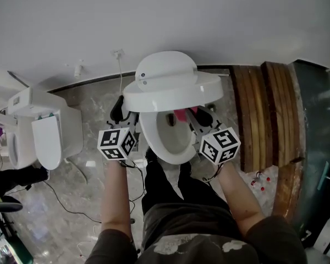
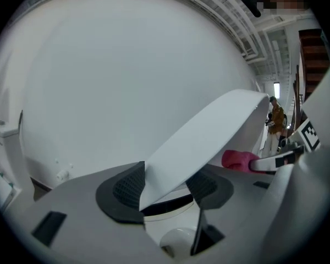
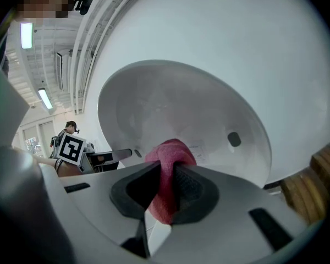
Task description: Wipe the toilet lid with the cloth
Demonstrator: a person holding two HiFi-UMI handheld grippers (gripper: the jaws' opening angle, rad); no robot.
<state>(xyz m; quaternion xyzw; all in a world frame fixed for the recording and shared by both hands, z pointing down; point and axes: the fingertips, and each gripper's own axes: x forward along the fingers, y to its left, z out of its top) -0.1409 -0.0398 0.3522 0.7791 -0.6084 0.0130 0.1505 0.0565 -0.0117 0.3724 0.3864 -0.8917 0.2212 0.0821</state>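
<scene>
A white toilet stands in front of me with its lid (image 1: 173, 89) lifted partway above the seat (image 1: 166, 142). My left gripper (image 1: 122, 109) is shut on the lid's left edge; in the left gripper view the lid's edge (image 2: 209, 142) runs between the black pads (image 2: 126, 188). My right gripper (image 1: 193, 115) is shut on a pink cloth (image 1: 181, 115) and sits under the raised lid. In the right gripper view the cloth (image 3: 168, 175) bulges from the jaws just below the lid's underside (image 3: 181, 109). The cloth (image 2: 237, 159) also shows in the left gripper view.
A second white toilet (image 1: 41, 133) stands at the left on the marble floor. Stacked round wooden boards (image 1: 264, 114) lie close on the right. Thin cables (image 1: 71, 197) trail over the floor by my left leg. A white wall is right behind the toilet.
</scene>
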